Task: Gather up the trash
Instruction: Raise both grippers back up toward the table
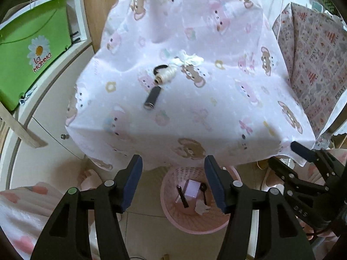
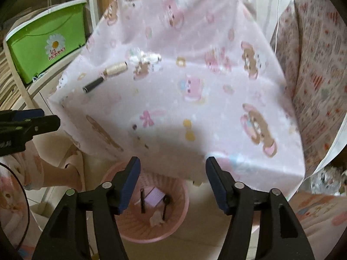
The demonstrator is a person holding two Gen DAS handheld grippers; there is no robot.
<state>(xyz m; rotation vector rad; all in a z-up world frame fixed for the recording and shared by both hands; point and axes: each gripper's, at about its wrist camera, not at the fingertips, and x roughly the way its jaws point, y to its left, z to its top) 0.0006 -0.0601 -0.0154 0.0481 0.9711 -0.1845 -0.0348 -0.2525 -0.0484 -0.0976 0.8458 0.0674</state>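
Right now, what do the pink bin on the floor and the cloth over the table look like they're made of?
Pink bin: probably moulded plastic, slightly glossy, its wall pierced by rows of small slots. Cloth: thin woven fabric, likely cotton, matt, printed with cartoon bears; it creases and drapes over the table's corners.

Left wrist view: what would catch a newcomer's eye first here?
A table draped in a pink cartoon-print cloth fills the view, with thread spools and a crumpled white wad near its middle. Below its near edge a pink basket holds scraps, framed by the open, empty left gripper.
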